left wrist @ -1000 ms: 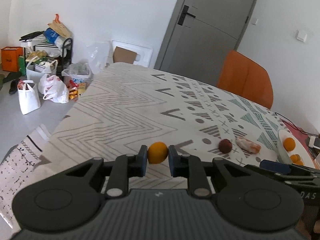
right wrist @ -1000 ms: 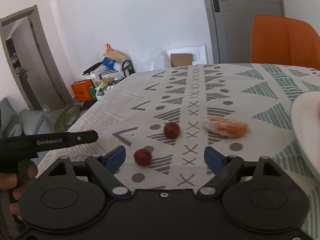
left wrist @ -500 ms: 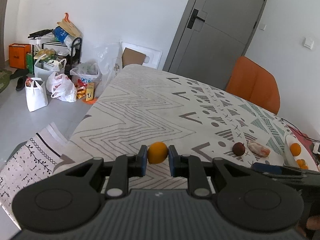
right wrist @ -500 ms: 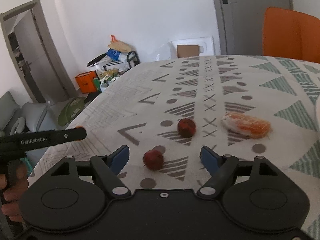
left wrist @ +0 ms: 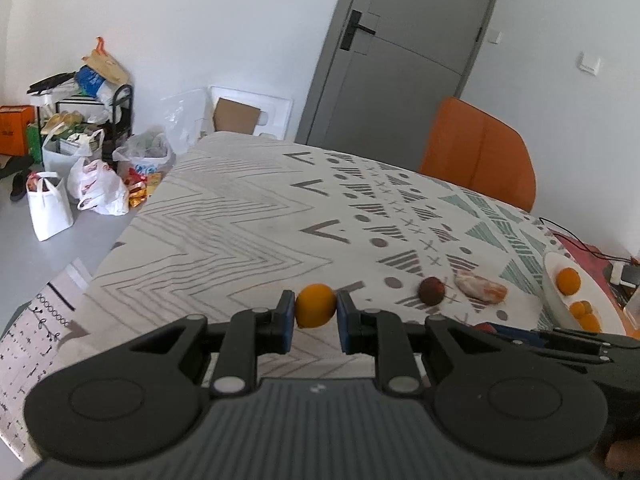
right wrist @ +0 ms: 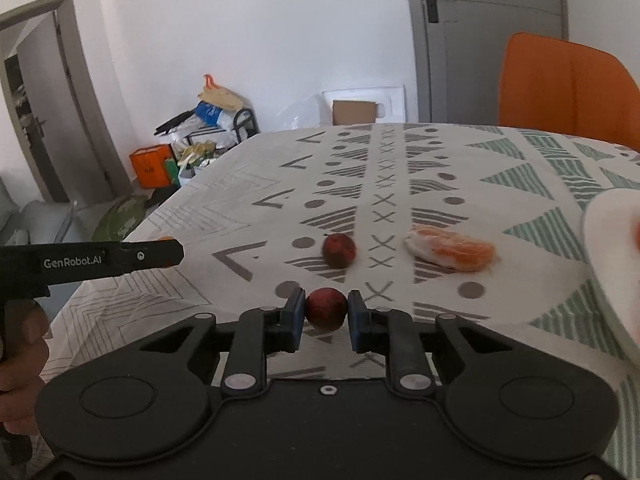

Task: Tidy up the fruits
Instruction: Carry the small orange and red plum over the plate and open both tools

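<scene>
My left gripper is shut on a small orange, held above the patterned tablecloth. My right gripper has a dark red fruit between its jaws, which are closing, and the blue pads touch both its sides. A second dark red fruit lies just beyond it. To its right lies a peeled orange in clear wrap. At the right stands a white plate holding several oranges. In the right wrist view the left gripper reaches in from the left.
An orange chair stands behind the table's far right edge. Bags and boxes crowd the floor by the far wall at the left. A grey door is shut. Cables lie past the plate.
The right jaws have closed from wide apart onto the near red fruit. The left gripper still holds the orange, and its view swung slightly and came back.
</scene>
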Motion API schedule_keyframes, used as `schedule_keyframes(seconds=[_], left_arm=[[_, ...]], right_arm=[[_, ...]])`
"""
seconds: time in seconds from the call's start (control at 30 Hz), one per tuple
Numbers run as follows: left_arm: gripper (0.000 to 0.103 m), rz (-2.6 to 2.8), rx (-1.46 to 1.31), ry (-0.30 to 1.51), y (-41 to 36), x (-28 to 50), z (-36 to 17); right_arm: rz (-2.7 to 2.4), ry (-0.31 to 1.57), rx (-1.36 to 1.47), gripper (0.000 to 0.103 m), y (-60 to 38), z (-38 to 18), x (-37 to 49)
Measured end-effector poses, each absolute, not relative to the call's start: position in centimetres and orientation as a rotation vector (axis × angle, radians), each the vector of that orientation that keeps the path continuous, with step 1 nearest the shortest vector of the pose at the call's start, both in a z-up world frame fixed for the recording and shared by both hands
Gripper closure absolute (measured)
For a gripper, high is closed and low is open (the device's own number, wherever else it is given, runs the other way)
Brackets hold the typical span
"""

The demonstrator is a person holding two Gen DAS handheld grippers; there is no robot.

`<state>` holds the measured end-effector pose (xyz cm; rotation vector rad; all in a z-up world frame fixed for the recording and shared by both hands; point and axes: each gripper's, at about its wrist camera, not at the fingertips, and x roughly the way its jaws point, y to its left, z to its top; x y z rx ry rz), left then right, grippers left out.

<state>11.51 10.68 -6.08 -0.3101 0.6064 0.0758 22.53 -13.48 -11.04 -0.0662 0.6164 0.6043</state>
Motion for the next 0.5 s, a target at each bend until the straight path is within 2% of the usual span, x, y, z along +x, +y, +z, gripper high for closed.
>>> schedule_keyframes(seconds=[0.5], left_arm=[[0.083, -0.004, -0.237, 0.579, 5.7, 12.3, -4.1]], right_arm=[[0.541, 0.536, 0.009, 0.082, -18.7, -9.1, 21.7]])
